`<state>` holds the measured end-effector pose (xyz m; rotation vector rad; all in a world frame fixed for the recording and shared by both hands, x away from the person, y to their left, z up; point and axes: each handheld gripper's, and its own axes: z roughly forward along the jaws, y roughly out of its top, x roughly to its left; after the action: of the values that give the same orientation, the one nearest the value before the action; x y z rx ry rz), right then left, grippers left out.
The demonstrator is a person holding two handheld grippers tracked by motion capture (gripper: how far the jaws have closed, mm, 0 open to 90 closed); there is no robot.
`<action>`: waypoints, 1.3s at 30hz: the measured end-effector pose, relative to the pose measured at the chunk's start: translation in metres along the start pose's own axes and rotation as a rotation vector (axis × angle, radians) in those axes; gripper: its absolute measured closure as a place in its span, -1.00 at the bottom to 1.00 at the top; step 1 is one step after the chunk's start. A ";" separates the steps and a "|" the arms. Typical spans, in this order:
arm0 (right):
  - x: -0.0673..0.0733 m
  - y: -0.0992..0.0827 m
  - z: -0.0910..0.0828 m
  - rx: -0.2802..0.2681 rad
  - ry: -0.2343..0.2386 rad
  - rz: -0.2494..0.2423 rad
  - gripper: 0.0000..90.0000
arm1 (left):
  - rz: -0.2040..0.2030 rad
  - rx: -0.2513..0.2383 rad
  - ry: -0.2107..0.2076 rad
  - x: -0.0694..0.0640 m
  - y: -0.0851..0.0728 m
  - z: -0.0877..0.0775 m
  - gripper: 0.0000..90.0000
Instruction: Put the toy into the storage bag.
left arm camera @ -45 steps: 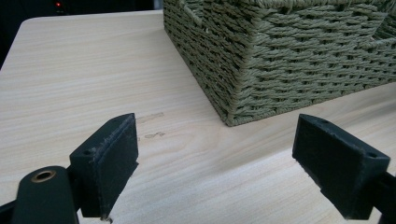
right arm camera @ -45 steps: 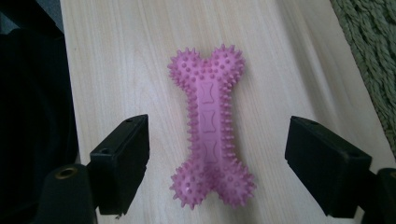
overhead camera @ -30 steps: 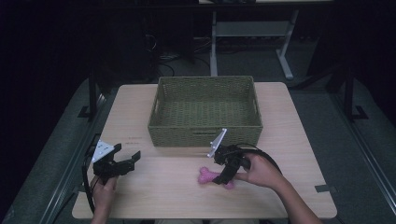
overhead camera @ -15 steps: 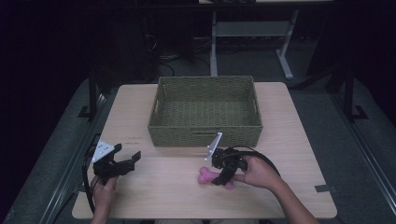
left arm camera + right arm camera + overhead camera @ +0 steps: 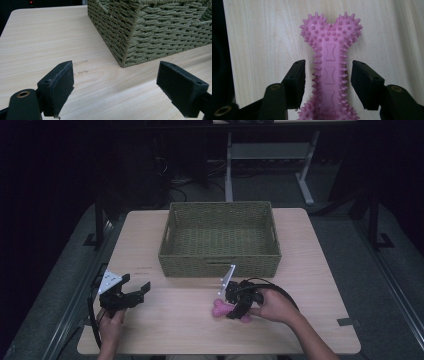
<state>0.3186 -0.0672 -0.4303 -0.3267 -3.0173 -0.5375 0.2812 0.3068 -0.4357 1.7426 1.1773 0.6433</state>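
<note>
Wood bench (image 5: 165, 330) is mostly bare by the left claw (image 5: 141, 292), idling wide open, while the right claw (image 5: 327, 80) has dropped around the pink spiky bone (image 5: 330, 70) near the wicker basket (image 5: 220, 260), not squeezing yet, so a grab's probably coming.

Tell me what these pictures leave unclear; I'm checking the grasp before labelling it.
- Pink bone toy, right gripper view: near end cut off by the bottom edge.
- Toy, high view: mostly covered by the right gripper.
- Basket, left gripper view: its inside hidden behind its wall.
</note>
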 end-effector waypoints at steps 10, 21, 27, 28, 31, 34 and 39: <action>0.002 0.000 0.004 0.008 -0.018 -0.018 0.15 | -0.001 0.000 0.000 0.000 0.000 0.000 -0.69; 0.004 -0.002 0.006 0.009 -0.036 -0.036 0.27 | -0.001 -0.002 0.000 0.001 0.000 -0.001 -0.69; 0.002 -0.004 0.004 0.009 -0.017 -0.030 0.29 | -0.002 -0.002 0.001 0.001 0.000 -0.001 -0.69; 0.002 -0.004 0.003 0.005 -0.012 -0.028 0.29 | -0.002 -0.002 0.002 0.001 0.000 -0.001 -0.69; 0.000 -0.006 0.000 -0.006 0.004 -0.021 0.29 | -0.002 -0.001 0.001 0.002 0.000 -0.001 -0.69; -0.002 -0.008 -0.004 -0.018 0.019 -0.017 0.30 | -0.002 -0.002 0.003 0.002 0.000 -0.002 -0.69; -0.005 -0.010 -0.011 -0.046 0.034 -0.003 0.30 | -0.003 -0.001 0.002 0.001 0.000 -0.001 -0.69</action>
<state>0.3209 -0.0815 -0.4239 -0.3119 -2.9766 -0.6078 0.2807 0.3087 -0.4354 1.7388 1.1809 0.6439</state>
